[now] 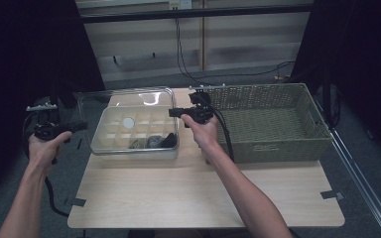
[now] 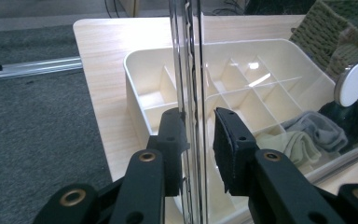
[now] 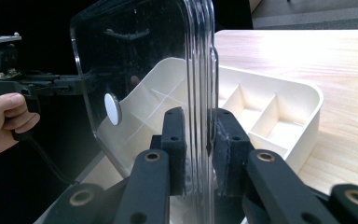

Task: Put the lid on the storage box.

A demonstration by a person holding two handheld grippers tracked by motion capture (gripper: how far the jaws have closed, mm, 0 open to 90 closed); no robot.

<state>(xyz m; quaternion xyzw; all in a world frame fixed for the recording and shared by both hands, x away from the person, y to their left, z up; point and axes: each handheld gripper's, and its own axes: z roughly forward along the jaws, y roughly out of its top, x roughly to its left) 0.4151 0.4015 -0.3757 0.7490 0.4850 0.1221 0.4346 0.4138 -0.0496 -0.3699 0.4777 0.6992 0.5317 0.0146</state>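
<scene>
Pale wood table (image 1: 198, 193) lies bare along the lower frame. Both grippers pinch the clear lid's (image 1: 129, 96) opposite edges: left gripper (image 2: 198, 140) and right gripper (image 3: 198, 135), jaws pressed on plastic. Lid stands raised over the divided box (image 1: 135, 134), centre-left. Basket (image 1: 273, 124) crowds the right. Left gripper view reveals rolled cloths (image 2: 303, 137) inside.

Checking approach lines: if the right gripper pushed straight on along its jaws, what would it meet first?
The right gripper already straddles the edge of the clear lid, so the lid's rim would probably bottom out between its jaws; beyond lies the left gripper, though depth is unclear.
</scene>
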